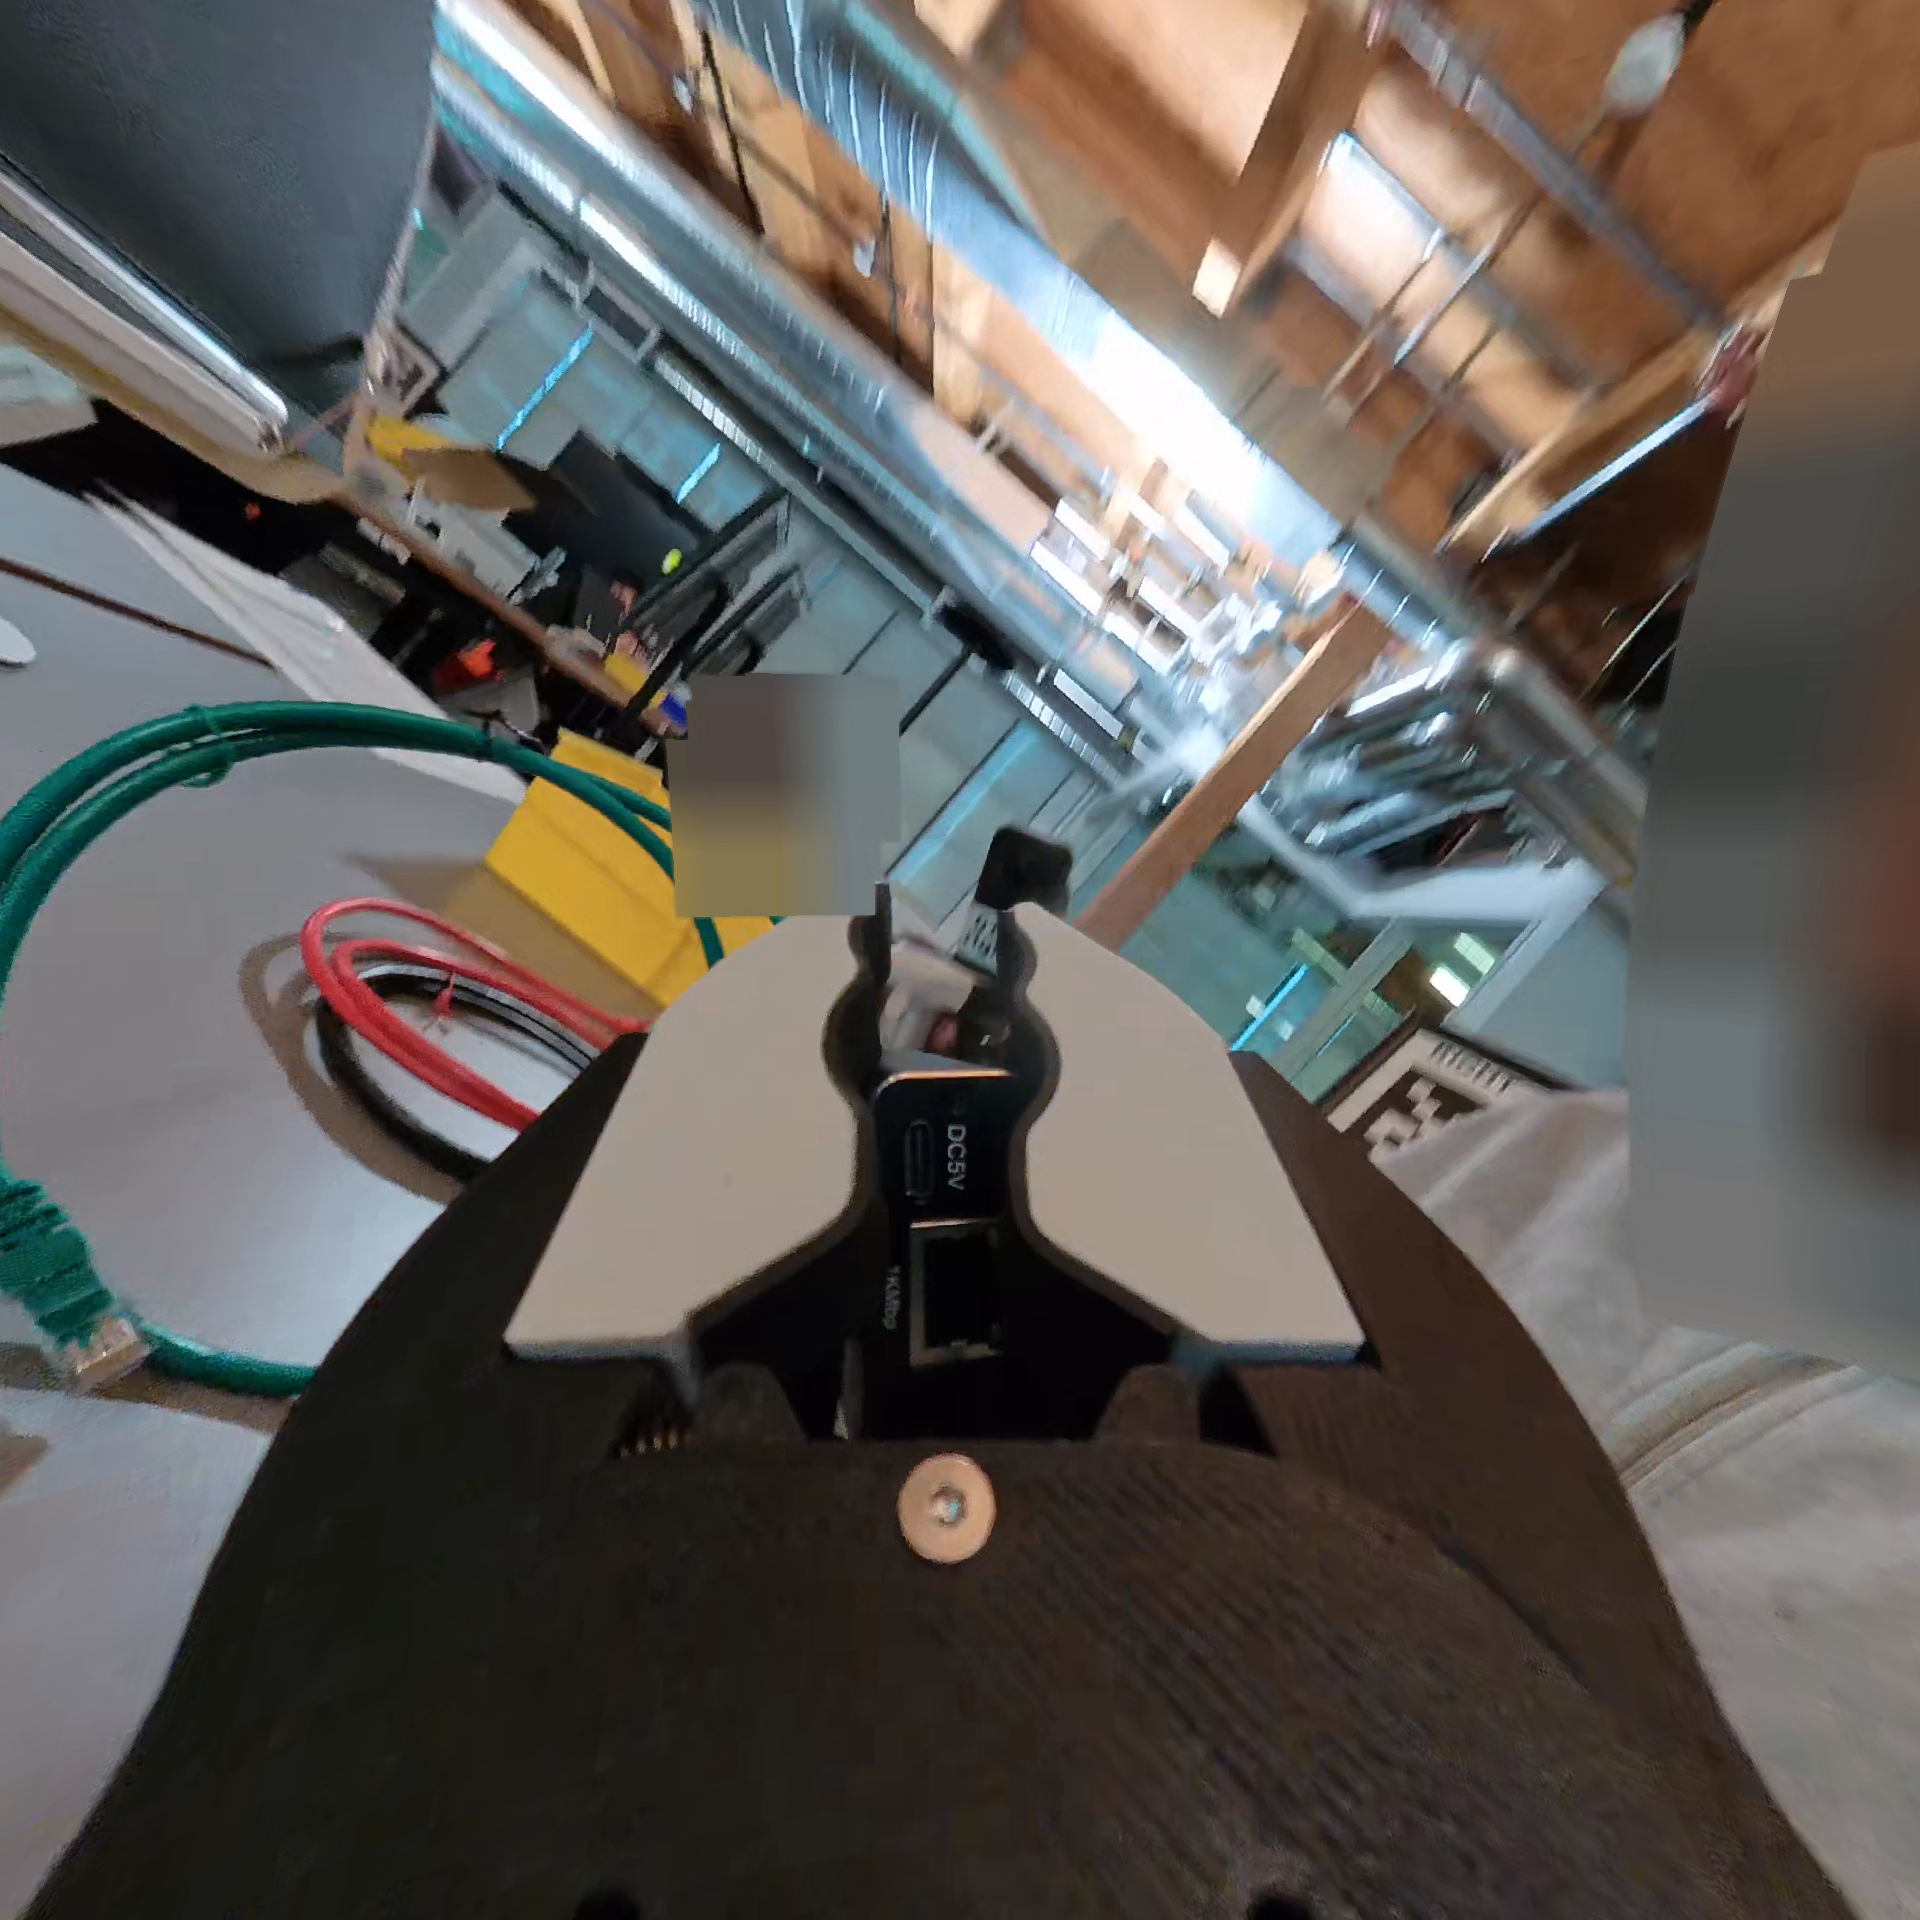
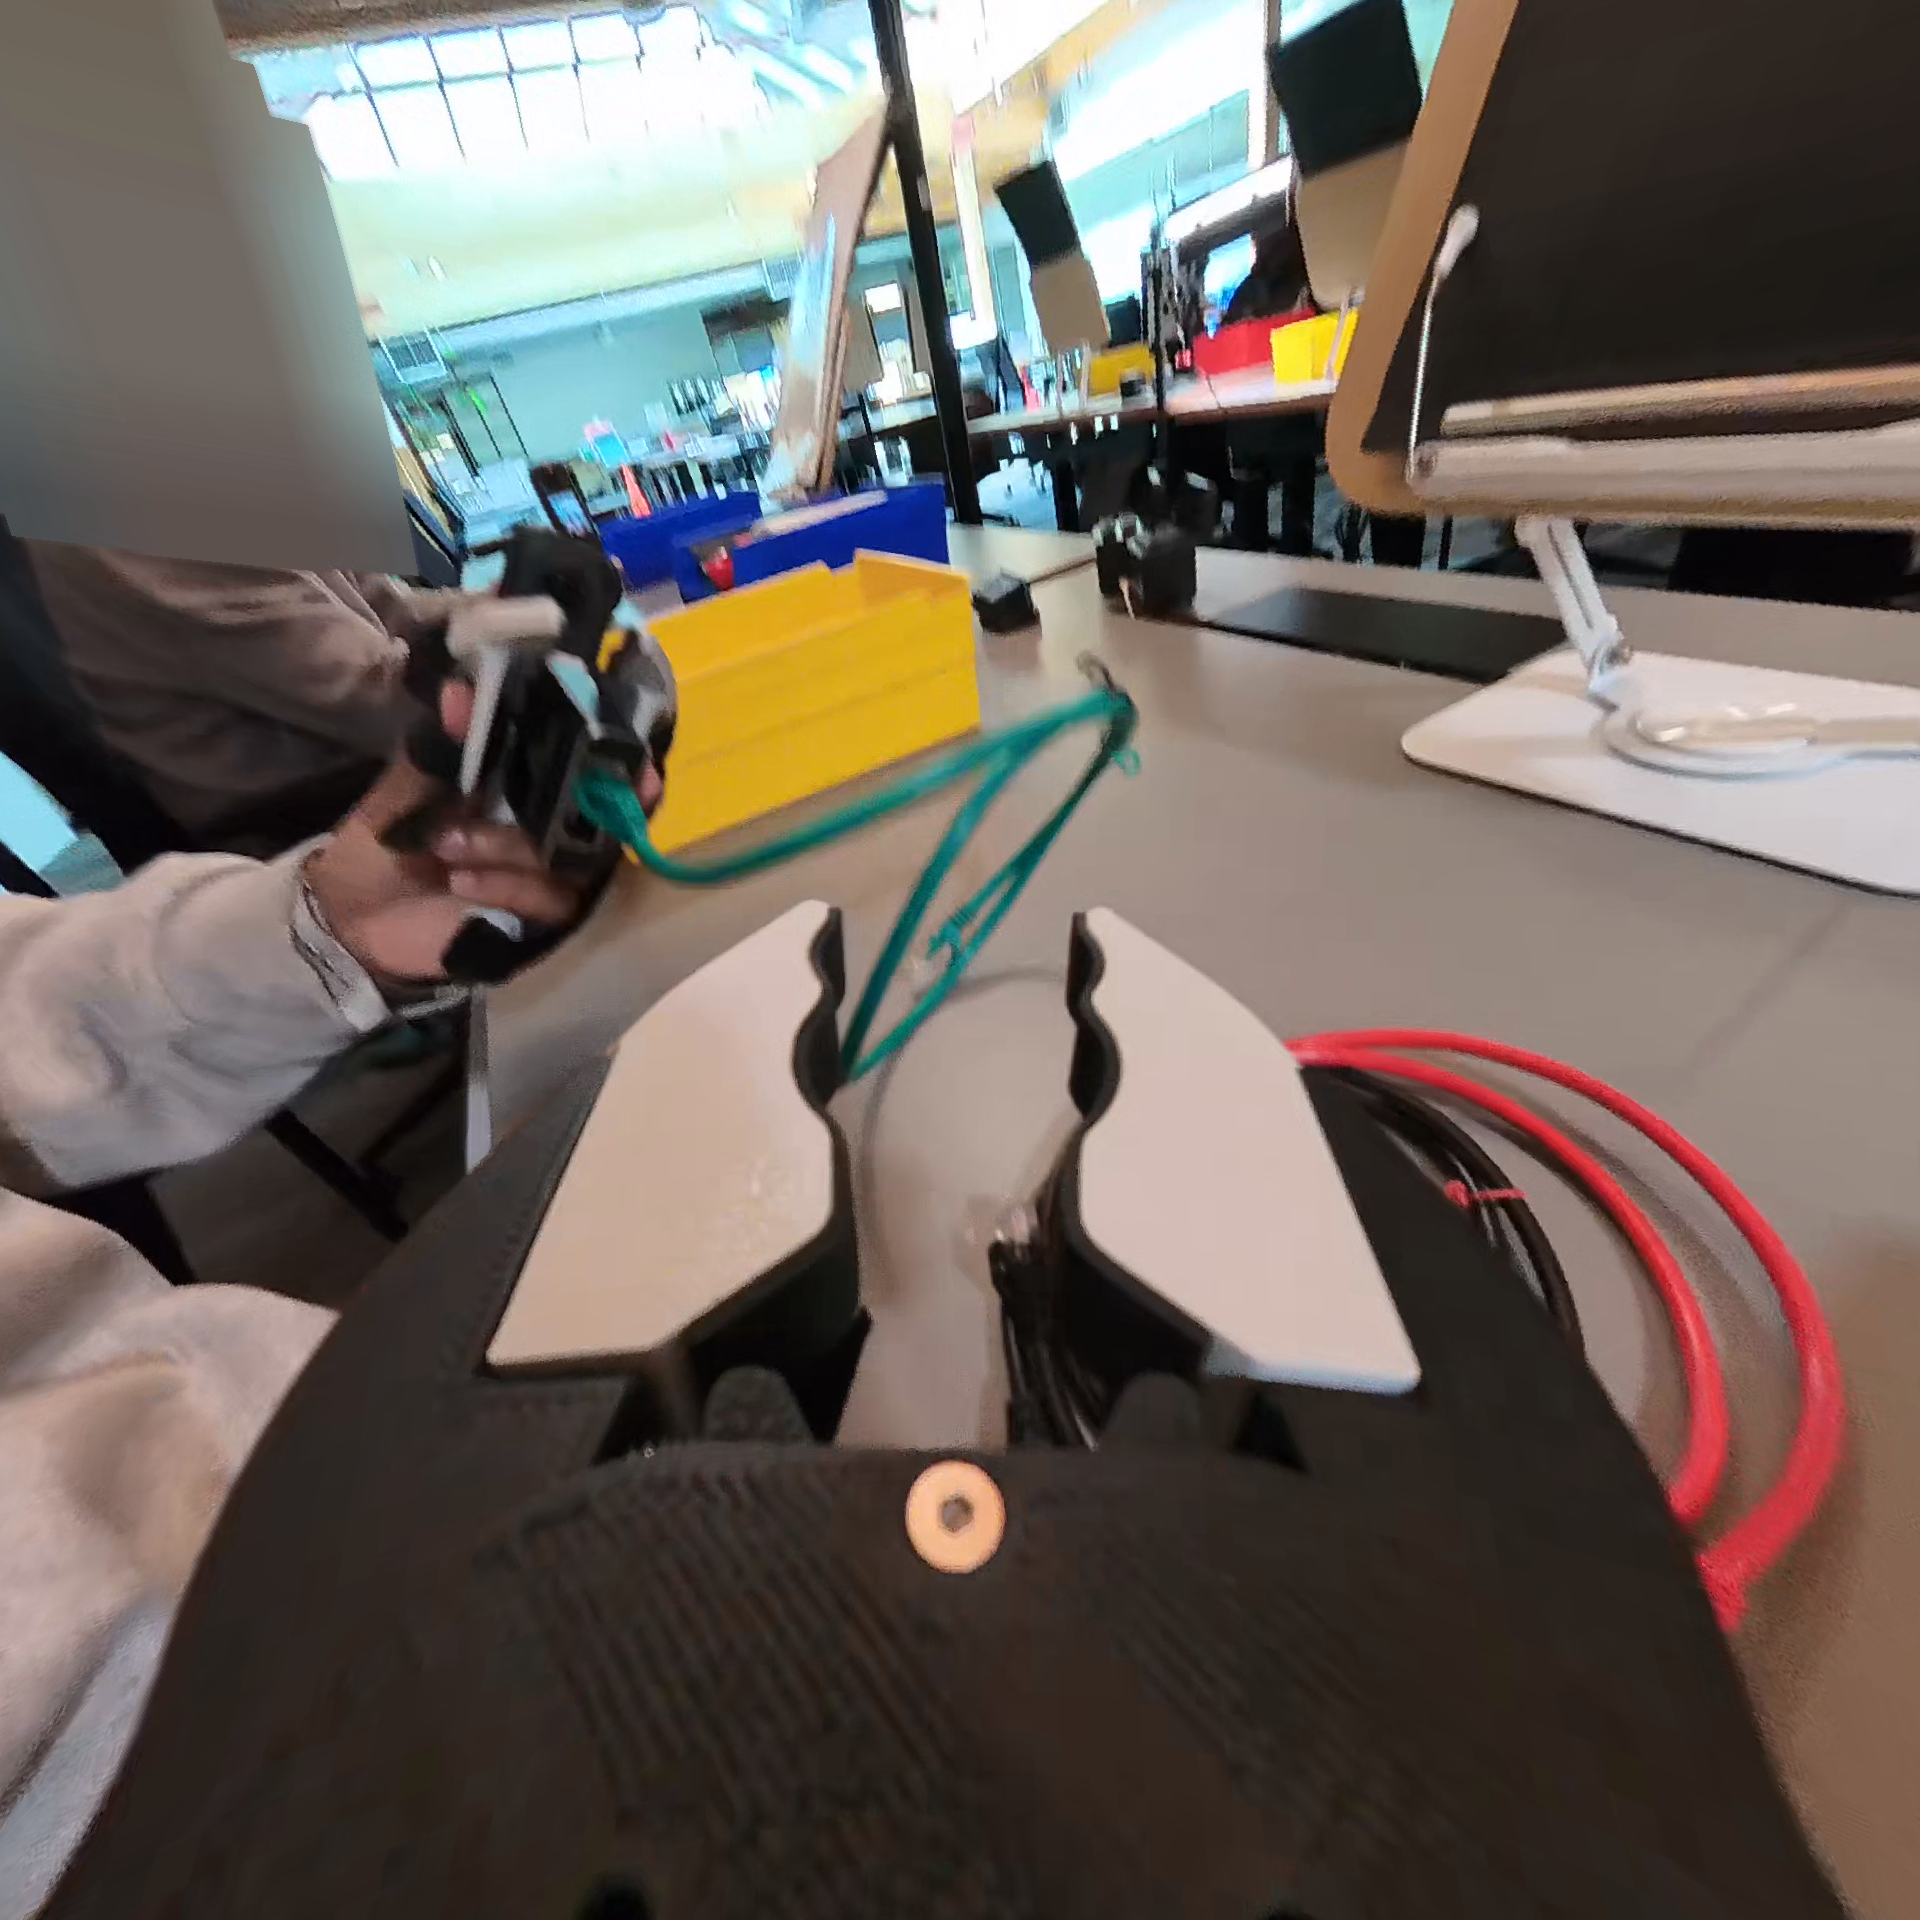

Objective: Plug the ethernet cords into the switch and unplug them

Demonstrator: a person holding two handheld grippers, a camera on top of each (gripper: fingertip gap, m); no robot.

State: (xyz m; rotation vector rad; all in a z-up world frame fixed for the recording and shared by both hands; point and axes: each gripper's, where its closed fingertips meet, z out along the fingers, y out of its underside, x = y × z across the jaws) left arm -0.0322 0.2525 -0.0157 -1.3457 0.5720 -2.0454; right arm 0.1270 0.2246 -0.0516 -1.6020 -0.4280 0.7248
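The left gripper (image 1: 940, 997) is lifted off the table (image 1: 156, 1091), fingers (image 1: 727, 1174) clamped on the switch (image 1: 940, 1205), its long axis along them. The right gripper (image 2: 954, 997) gapes wide over the black cord (image 2: 1023, 1309); the green cord (image 2: 935, 821) hangs from the switch.

The switch (image 1: 940, 1226) has a smooth, glossy dark casing. Both grippers show ridged matt black plastic with smooth pale finger faces (image 2: 717, 1164). The yellow bin (image 2: 831, 665) is shiny plastic; the table (image 2: 1351, 935) matt grey.
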